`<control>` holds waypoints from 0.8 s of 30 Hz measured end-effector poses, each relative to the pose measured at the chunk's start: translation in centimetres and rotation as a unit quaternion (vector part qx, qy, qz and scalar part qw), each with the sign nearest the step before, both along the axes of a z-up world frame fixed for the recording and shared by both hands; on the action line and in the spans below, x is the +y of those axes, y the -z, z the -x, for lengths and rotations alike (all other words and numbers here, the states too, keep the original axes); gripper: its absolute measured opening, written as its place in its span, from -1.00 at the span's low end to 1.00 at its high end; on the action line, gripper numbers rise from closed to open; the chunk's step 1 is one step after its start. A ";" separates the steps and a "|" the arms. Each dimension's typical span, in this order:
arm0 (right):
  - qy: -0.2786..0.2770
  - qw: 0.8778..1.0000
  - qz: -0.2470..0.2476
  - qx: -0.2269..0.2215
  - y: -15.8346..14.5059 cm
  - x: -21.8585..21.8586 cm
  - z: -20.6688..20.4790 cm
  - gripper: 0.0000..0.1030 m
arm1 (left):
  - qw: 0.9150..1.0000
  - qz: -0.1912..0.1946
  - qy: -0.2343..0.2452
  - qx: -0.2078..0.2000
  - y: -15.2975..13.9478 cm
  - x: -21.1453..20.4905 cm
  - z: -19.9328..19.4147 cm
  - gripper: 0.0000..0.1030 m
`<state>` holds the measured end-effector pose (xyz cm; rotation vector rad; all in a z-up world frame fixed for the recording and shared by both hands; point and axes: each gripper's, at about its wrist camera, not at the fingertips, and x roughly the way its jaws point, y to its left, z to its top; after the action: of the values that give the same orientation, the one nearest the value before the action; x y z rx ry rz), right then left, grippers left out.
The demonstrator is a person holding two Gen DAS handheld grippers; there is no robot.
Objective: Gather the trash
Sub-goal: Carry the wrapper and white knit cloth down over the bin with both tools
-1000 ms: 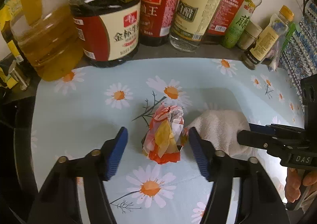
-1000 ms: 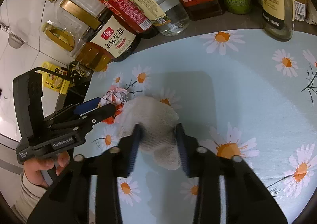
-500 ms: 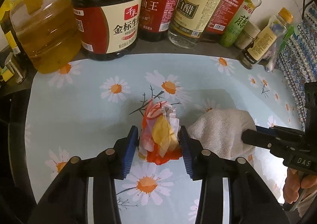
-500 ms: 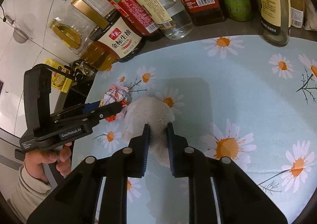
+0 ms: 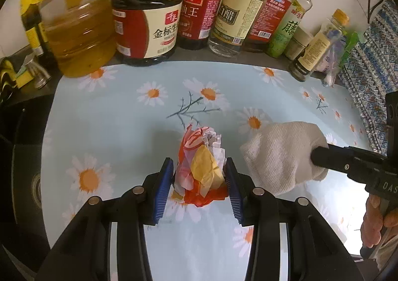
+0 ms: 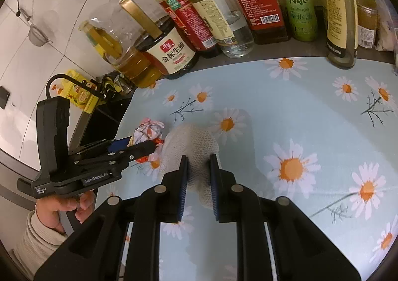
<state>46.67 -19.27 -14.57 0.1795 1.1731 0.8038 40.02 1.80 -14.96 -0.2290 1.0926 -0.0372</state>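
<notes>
A crumpled orange, yellow and white wrapper is pinched between the blue pads of my left gripper, raised a little above the daisy-print mat. It also shows in the right wrist view. A crumpled white paper towel is squeezed between the pads of my right gripper; it also shows in the left wrist view. The two wads sit side by side, the wrapper to the left.
A row of oil, soy sauce and vinegar bottles stands along the back edge of the mat, also in the right wrist view. A dark stove edge lies left. Patterned cloth is at the right.
Both grippers closed: the left on the wrapper, the right on the paper towel. Both wads now sit slightly higher over the mat.
</notes>
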 end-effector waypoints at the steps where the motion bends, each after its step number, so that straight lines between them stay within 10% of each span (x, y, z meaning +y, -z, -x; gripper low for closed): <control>1: 0.000 1.000 0.000 -0.001 -0.2 -0.1 0.3 -0.64 | 1.000 0.000 -0.001 -0.002 -0.1 0.1 0.5 -0.22; 24: -0.021 1.000 -0.002 -0.012 -2.5 1.3 11.9 -0.64 | 1.000 0.004 -0.001 -0.020 -1.4 0.8 14.4 -0.22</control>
<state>34.81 -18.01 -12.09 0.1482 1.1560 0.8419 25.57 2.63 -13.61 -0.2360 1.0536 -0.0454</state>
